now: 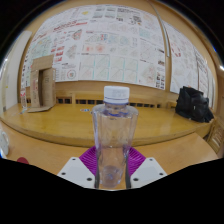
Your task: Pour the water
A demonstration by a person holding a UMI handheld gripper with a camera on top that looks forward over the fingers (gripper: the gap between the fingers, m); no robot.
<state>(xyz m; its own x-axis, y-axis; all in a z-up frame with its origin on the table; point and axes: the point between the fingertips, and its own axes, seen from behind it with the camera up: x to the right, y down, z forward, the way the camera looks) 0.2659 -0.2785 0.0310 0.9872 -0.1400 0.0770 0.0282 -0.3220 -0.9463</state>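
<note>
A clear plastic water bottle (114,128) with a white cap stands upright between my fingers. My gripper (112,168) is shut on its lower body, and the purple pads (90,158) press against both of its sides. The bottle is held above a wooden table (50,125) and hides what lies straight ahead of the fingers.
A black bag (193,103) sits on the table at the far right. A cardboard box (41,88) stands at the far left by the wall. The wall behind is covered with printed posters (105,45). A low wooden rail runs along the table's far edge.
</note>
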